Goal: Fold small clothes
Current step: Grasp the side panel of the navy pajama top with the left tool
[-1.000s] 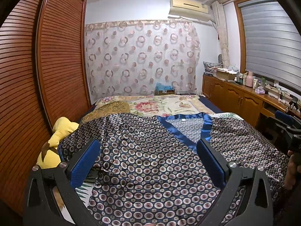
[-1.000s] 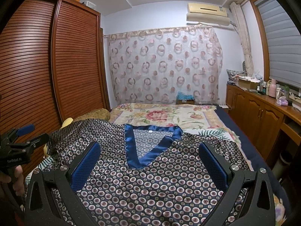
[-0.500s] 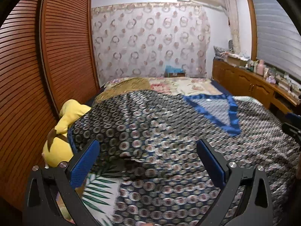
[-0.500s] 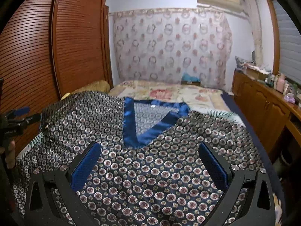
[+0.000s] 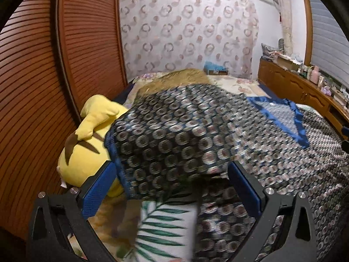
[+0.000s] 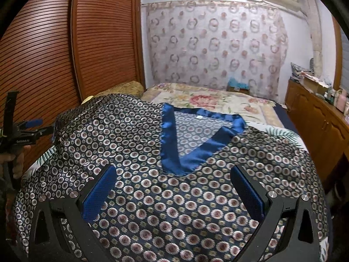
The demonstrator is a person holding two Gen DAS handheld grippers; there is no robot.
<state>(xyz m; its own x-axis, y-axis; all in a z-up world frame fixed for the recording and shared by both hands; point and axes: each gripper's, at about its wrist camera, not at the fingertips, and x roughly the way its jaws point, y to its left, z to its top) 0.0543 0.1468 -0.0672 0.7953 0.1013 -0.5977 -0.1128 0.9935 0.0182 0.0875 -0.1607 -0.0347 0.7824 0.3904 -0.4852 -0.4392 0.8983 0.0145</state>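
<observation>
Both tongs, left [image 5: 171, 187] and right [image 6: 172, 187], spread wide over patterned shirt [image 6: 152, 174] on bed [image 6: 218, 100].

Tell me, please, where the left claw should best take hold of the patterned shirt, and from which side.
Probably the sleeve edge beside the yellow plush toy, coming from the bed's left side. The edge hangs free there, and the open left claw already faces it.
</observation>
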